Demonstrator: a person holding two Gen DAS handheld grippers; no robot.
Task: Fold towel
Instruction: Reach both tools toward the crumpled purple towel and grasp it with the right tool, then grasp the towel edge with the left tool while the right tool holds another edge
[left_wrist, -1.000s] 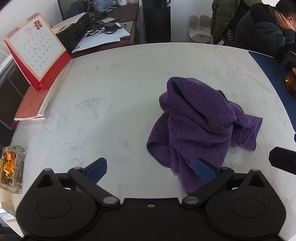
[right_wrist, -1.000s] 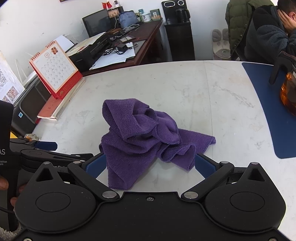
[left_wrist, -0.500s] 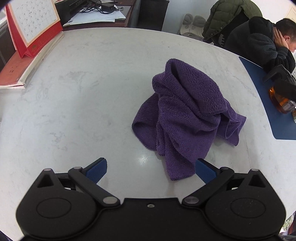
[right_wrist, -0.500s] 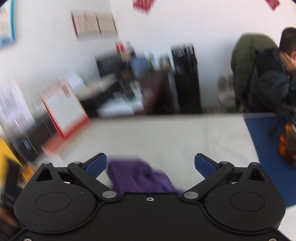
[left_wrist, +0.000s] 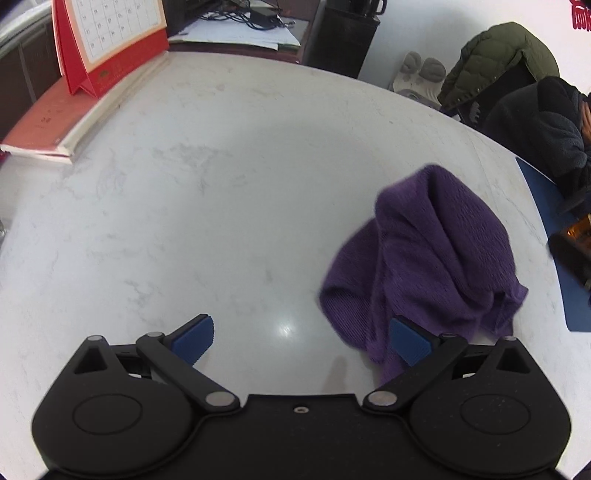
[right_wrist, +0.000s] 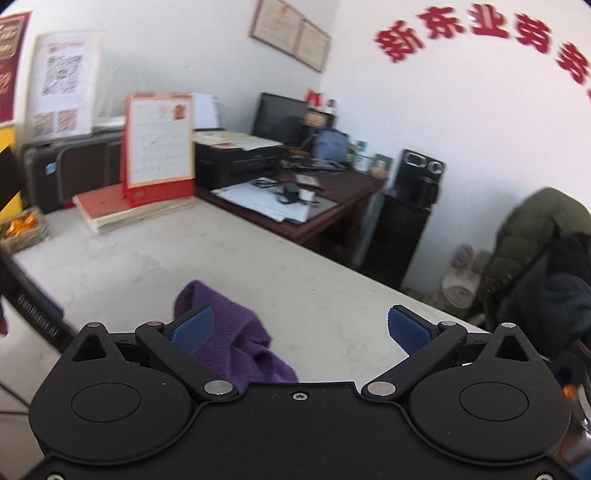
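A purple towel (left_wrist: 436, 258) lies crumpled in a heap on the white marble table (left_wrist: 221, 221), right of centre in the left wrist view. My left gripper (left_wrist: 301, 341) is open and empty above the table, its right fingertip just in front of the towel's near edge. My right gripper (right_wrist: 299, 330) is open and empty, raised and tilted up toward the room. The towel (right_wrist: 236, 339) shows low in the right wrist view, behind its left finger.
A red desk calendar (left_wrist: 107, 40) stands on a red book (left_wrist: 51, 122) at the table's far left. A blue mat (left_wrist: 561, 258) and an amber pot (left_wrist: 580, 236) sit at the right edge. A seated person (left_wrist: 539, 125) is beyond the table.
My left gripper has swung left, so the towel now sits to the right. My right gripper has lifted and tilted up, away from the towel. Both stay open.
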